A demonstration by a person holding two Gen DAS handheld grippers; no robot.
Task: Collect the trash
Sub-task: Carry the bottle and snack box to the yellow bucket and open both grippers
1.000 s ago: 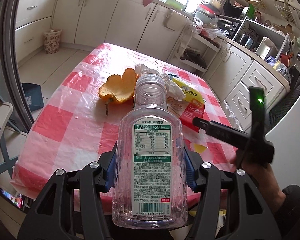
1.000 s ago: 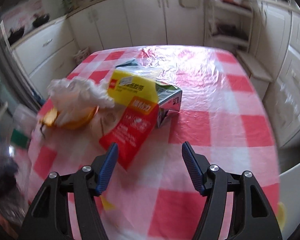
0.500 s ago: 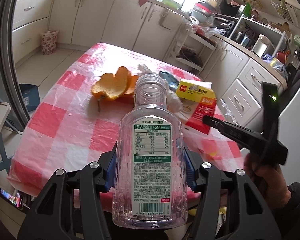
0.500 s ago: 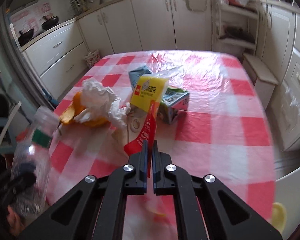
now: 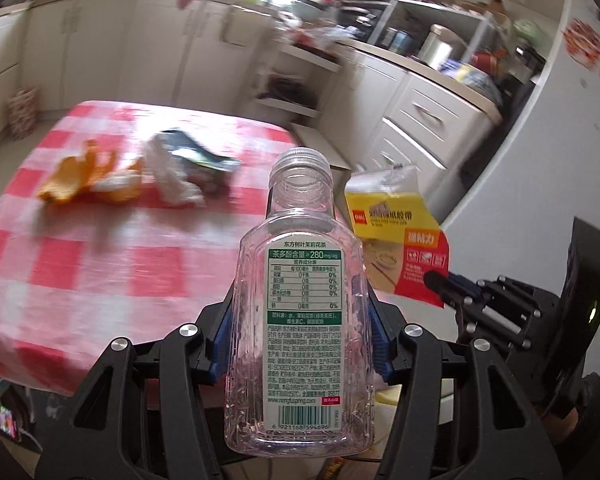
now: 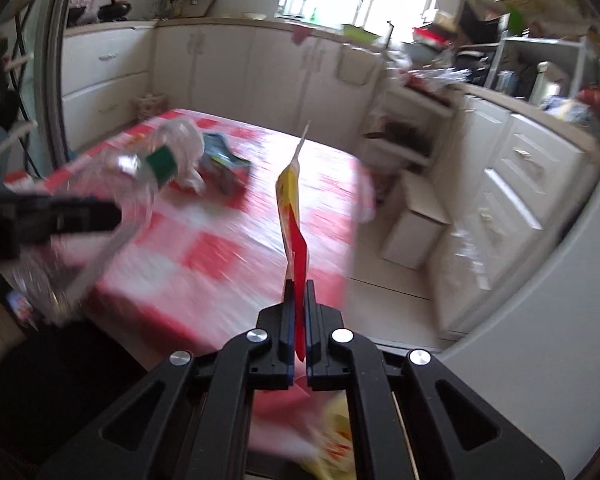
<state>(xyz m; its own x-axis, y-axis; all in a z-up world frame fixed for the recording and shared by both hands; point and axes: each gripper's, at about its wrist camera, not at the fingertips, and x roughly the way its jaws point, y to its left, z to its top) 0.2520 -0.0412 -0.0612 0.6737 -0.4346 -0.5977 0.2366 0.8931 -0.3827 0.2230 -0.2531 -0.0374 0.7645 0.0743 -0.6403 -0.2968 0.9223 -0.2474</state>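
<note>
Left gripper (image 5: pixel 300 344) being kept clamped on empty bottle (image 5: pixel 300 320), blue pads pressed to both flat sides, neck pointing forward, so bottle is being carried clear of table (image 5: pixel 80 264). Right gripper (image 6: pixel 298 316) being held nearly closed, thin wrapper (image 6: pixel 294 216) pinched edge-on by red bottom end, likely so it hangs free. Orange peel (image 5: pixel 84 176), tissue (image 5: pixel 172 176), carton (image 5: pixel 204 160) lying ahead on table, uncollected.
</note>
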